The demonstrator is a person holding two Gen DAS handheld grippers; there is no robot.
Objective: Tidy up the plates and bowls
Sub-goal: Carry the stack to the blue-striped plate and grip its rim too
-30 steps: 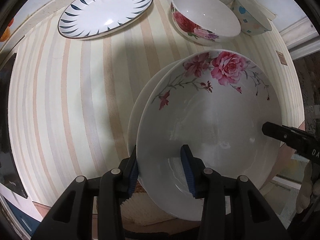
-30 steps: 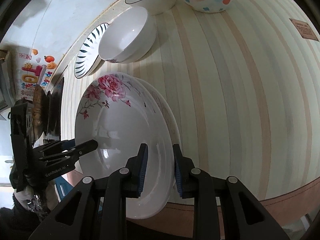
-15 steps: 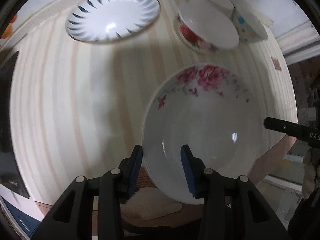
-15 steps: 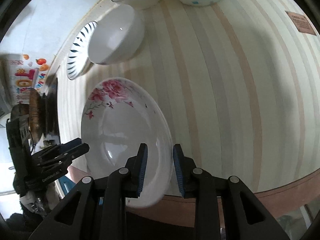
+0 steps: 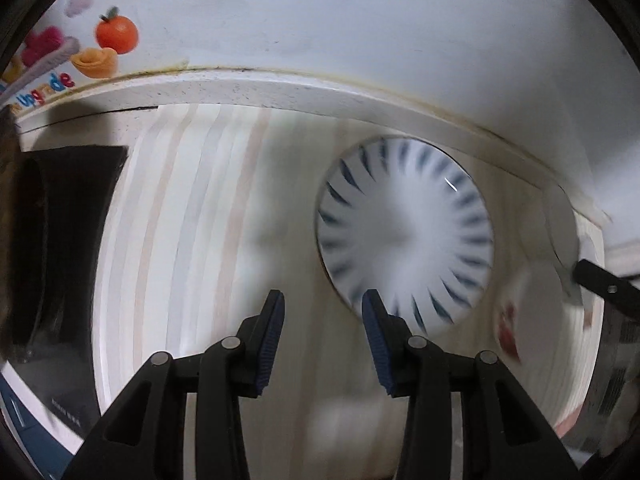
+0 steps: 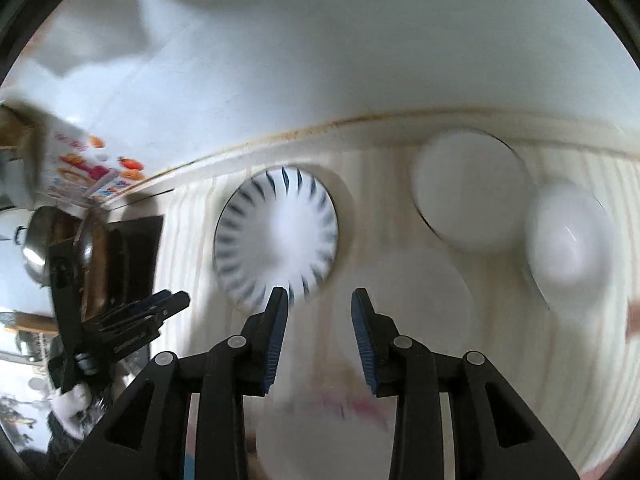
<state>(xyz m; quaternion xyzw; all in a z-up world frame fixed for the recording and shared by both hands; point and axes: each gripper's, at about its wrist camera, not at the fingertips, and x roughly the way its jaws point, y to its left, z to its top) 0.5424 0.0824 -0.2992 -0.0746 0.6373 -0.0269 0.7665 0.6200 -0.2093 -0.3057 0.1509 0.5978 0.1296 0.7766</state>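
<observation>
Both grippers have let go of the rose-patterned plate and swung away toward the back of the striped table (image 5: 192, 240), so the blue-leaf plate (image 5: 404, 232) now fills the middle of each wrist view, lying flat near the wall. Left gripper (image 5: 323, 336) has its fingers parted with nothing between them, the right-hand finger (image 5: 376, 340) overlapping the plate's near edge in the picture; contact cannot be told. Right gripper (image 6: 319, 334) has just been opening its fingers and they stand apart, empty, just in front of the same plate. Two white bowls (image 6: 470, 190) sit to the right by the wall, blurred. A sticker on the wall (image 5: 60, 84) shows oranges and letters reading roughly "upgrade"; small white lettering on the left gripper's body is unreadable
</observation>
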